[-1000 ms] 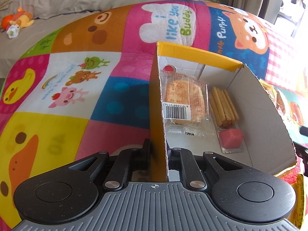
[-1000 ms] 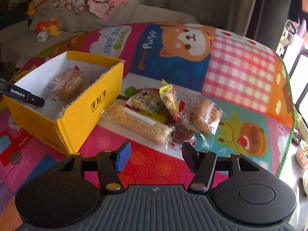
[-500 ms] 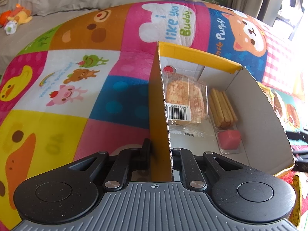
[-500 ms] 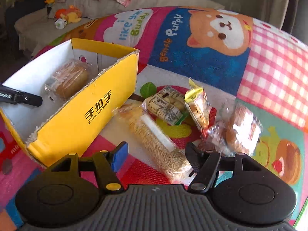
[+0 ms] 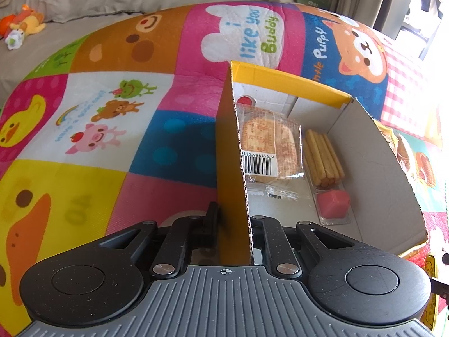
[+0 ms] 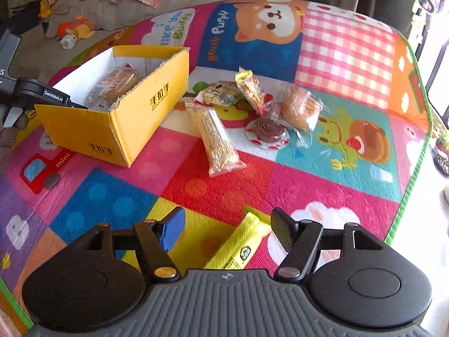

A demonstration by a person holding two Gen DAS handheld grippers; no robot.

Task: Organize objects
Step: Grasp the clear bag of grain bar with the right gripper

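Note:
My left gripper (image 5: 234,219) is shut on the near wall of the yellow cardboard box (image 5: 233,168); it also shows in the right wrist view (image 6: 53,97). Inside the box lie a wrapped cake with a barcode (image 5: 269,146) and a tray of biscuit sticks with pink dip (image 5: 327,174). My right gripper (image 6: 224,227) is open and empty above the mat, with a yellow snack packet (image 6: 238,250) lying between its fingers. Right of the box (image 6: 134,106) lie a long cereal bar (image 6: 219,140), a wrapped bun (image 6: 300,106), a round red sweet (image 6: 266,132) and two small packets (image 6: 221,92).
A colourful cartoon play mat (image 6: 336,56) covers the floor; its green edge (image 6: 407,182) runs along the right. A grey couch with clothes and plush toys (image 6: 75,28) stands at the back left.
My right gripper has pulled back and up from the snack pile, which now looks farther away; the yellow packet has come into view between its fingers. The left gripper still holds the box wall.

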